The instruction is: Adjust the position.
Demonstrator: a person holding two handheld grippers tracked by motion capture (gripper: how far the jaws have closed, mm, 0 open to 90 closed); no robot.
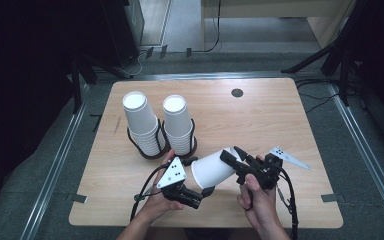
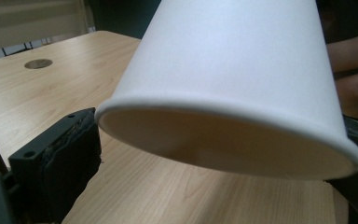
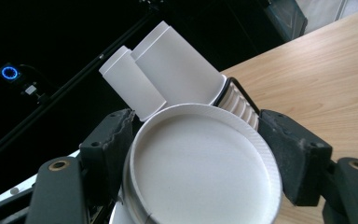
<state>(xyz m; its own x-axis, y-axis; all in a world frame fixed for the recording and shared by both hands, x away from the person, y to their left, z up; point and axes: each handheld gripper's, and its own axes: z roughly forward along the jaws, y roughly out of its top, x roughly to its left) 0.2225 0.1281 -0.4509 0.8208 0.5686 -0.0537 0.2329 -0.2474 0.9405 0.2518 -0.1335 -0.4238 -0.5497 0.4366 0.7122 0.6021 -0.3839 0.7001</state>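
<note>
The pale wooden worktop (image 1: 260, 120) carries two stacks of upturned white paper cups (image 1: 157, 125) in black wire holders at its far left. Near the front edge, a single white paper cup (image 1: 212, 169) lies tipped sideways in the air. The right gripper (image 1: 236, 159) has its jaws pinching the cup's base end. The left gripper (image 1: 200, 192) has its jaws spread either side of the rim. Light, thin-walled and easily crushed, the cup is probably best held at its stiffer base or rolled rim.
</note>
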